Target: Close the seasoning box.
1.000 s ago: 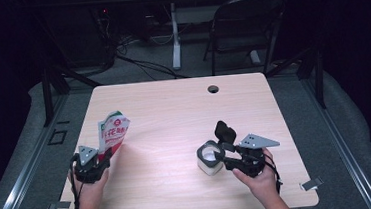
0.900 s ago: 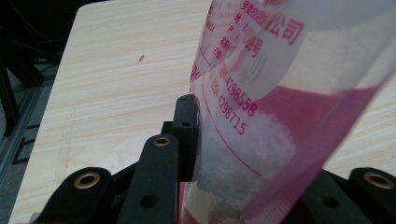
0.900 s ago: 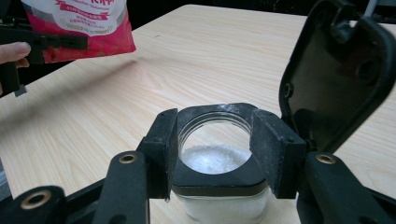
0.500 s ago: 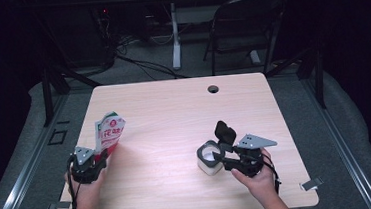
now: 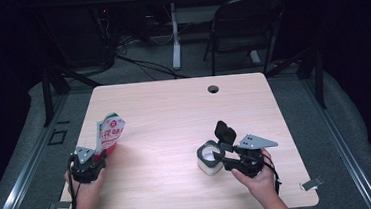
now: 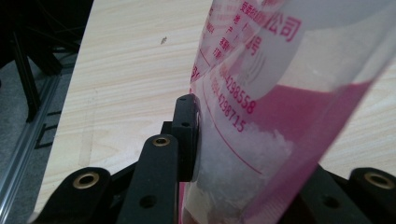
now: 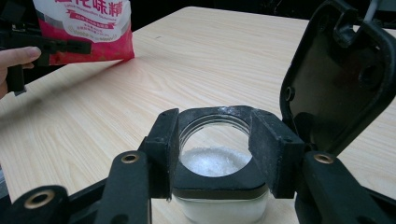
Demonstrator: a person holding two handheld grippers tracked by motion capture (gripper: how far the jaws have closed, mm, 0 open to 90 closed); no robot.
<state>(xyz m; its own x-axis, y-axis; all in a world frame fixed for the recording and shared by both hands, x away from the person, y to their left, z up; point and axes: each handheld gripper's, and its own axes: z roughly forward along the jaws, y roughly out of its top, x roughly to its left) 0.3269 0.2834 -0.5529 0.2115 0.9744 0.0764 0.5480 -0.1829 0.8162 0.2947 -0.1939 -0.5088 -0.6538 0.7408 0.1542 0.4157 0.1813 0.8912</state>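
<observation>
A red and white pouch [image 5: 109, 133] with white crystals in its bottom stands upright near the table's left edge. My left gripper [image 5: 98, 154] is shut on its lower part; in the left gripper view the pouch [image 6: 280, 93] presses against the left pad [image 6: 189, 135]. At the front right, my right gripper [image 5: 213, 158] is shut on a small clear jar [image 5: 207, 158] of white granules. Its black flip lid [image 5: 224, 131] stands open. The right gripper view shows the jar [image 7: 215, 161] between the pads [image 7: 163, 140], the lid [image 7: 341, 74] at right, and the pouch [image 7: 86, 28] far left.
The wooden table [image 5: 173, 105] has a round cable hole [image 5: 213, 88] near its far edge. A folding chair [image 5: 247, 24] and a desk leg [image 5: 174, 35] stand on the floor beyond. Bare tabletop lies between the pouch and the jar.
The left gripper and the pouch have drifted slightly toward the table's left edge. The right gripper and the jar have stayed where they were.
</observation>
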